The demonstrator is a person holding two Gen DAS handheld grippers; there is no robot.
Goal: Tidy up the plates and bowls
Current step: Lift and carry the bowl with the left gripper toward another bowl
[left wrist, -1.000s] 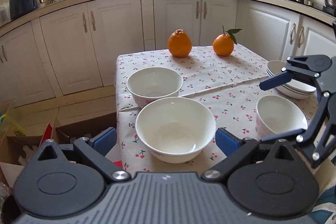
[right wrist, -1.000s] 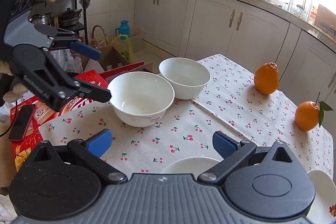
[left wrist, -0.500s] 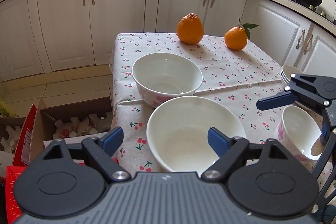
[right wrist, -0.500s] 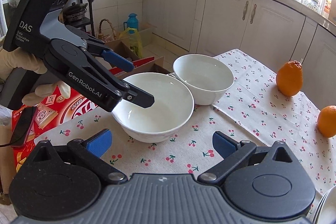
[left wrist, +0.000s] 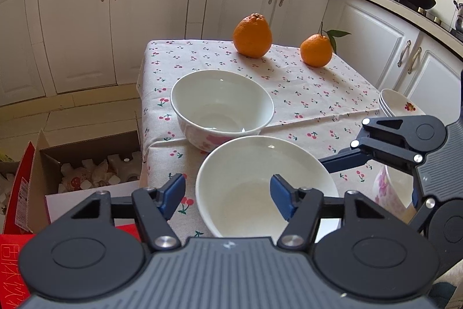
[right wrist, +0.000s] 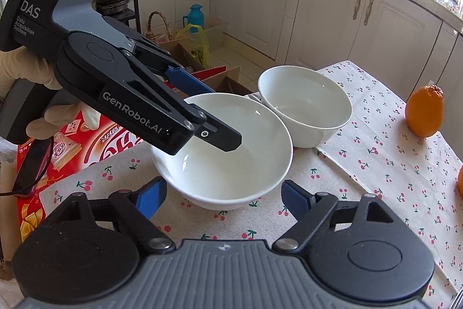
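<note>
Both grippers have dropped toward the near bowl (left wrist: 260, 184). Left gripper (left wrist: 228, 199) straddles its rim, jaws closing, not yet pinching; right gripper (right wrist: 222, 197) is closing over another bowl (left wrist: 393, 187). Next: clamp, lift, stack into the far bowl (left wrist: 221, 106).

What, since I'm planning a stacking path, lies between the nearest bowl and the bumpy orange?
In the left wrist view, a second white bowl sits right behind the nearest bowl. Past it only bare cherry-print cloth runs up to the orange.
</note>
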